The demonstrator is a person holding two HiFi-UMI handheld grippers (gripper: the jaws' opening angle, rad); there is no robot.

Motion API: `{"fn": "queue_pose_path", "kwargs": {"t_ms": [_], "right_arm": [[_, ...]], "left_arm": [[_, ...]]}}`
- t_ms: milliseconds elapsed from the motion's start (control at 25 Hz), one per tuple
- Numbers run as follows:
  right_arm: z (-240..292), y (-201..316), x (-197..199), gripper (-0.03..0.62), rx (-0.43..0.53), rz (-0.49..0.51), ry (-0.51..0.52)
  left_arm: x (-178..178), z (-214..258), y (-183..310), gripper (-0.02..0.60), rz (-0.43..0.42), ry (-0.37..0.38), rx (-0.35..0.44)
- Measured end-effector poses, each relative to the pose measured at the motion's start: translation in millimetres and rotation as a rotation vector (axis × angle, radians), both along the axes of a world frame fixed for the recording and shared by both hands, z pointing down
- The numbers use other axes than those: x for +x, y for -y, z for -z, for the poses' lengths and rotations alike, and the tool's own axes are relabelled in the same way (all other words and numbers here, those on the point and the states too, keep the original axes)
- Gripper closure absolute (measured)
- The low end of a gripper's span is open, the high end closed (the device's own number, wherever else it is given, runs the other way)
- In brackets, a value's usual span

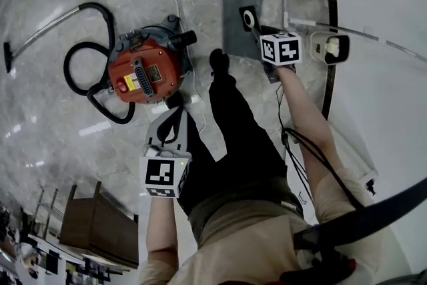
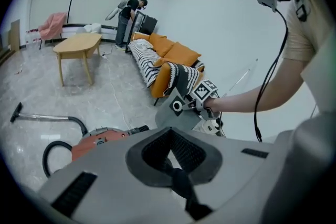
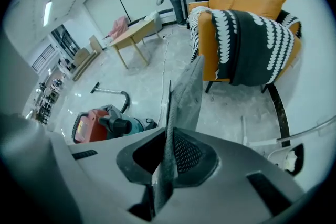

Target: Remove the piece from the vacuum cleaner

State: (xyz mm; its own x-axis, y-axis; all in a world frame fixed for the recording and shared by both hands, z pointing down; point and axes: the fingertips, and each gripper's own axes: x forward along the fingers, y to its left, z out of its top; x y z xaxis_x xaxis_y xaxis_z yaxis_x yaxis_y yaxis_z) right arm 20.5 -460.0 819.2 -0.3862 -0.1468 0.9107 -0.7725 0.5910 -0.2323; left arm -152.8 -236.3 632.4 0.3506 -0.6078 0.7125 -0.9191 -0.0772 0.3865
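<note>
Head view showed marble floor [image 1: 53,143], with the red vacuum [image 1: 143,73] and its looped hose [image 1: 83,67] at upper left. At upper centre, apart from the vacuum, the grey piece [image 1: 239,23] hung clamped in the right gripper [image 1: 253,23]. A black trouser leg [image 1: 233,137] parted the grippers. Left gripper [image 1: 168,125], lower centre, was closed and empty.

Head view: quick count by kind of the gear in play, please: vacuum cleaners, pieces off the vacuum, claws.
vacuum cleaner: 1
grey piece: 1, clamped in the right claw
claws: 2, the left claw shut and empty, the right claw shut on the piece
Total: 4
</note>
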Motion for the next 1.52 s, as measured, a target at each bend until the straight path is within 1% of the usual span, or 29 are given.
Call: {"fn": "queue_pose_path", "kwargs": {"t_ms": [240, 400, 520, 680, 840, 1040, 1160, 1240, 1360, 1440, 1520], "right_arm": [[75, -20, 0, 0.566, 0.040, -0.015, 0.040], [108, -40, -11, 0.566, 0.062, -0.003, 0.049], [131, -52, -19, 0.566, 0.065, 0.002, 0.062], [161, -65, -8, 0.566, 0.074, -0.050, 0.055], [193, -66, -9, 0.566, 0.100, -0.085, 0.117], [241, -70, -9, 0.566, 0.154, -0.068, 0.175], [266, -79, -2, 0.566, 0.173, -0.063, 0.206], [282, -86, -1, 0.566, 0.185, -0.070, 0.232], [304, -94, -4, 0.566, 0.213, -0.082, 0.267], [313, -100, 2, 0.566, 0.219, -0.083, 0.275], [321, -108, 10, 0.566, 0.222, -0.083, 0.277]], "left_arm": [[-18, 51, -14, 0.589, -0.030, 0.070, 0.055], [-35, 89, -20, 0.589, -0.019, 0.114, 0.113], [-45, 115, -32, 0.589, -0.012, 0.146, 0.130], [-54, 145, -51, 0.589, -0.022, 0.183, 0.148], [-64, 175, -60, 0.589, -0.014, 0.235, 0.175], [-65, 205, -63, 0.589, -0.021, 0.281, 0.195], [-59, 217, -65, 0.589, -0.019, 0.276, 0.202], [-56, 226, -67, 0.589, -0.026, 0.267, 0.220], [-50, 248, -62, 0.589, -0.078, 0.259, 0.290], [-43, 261, -53, 0.589, -0.108, 0.255, 0.330], [-39, 272, -46, 0.589, -0.118, 0.251, 0.358]]}}
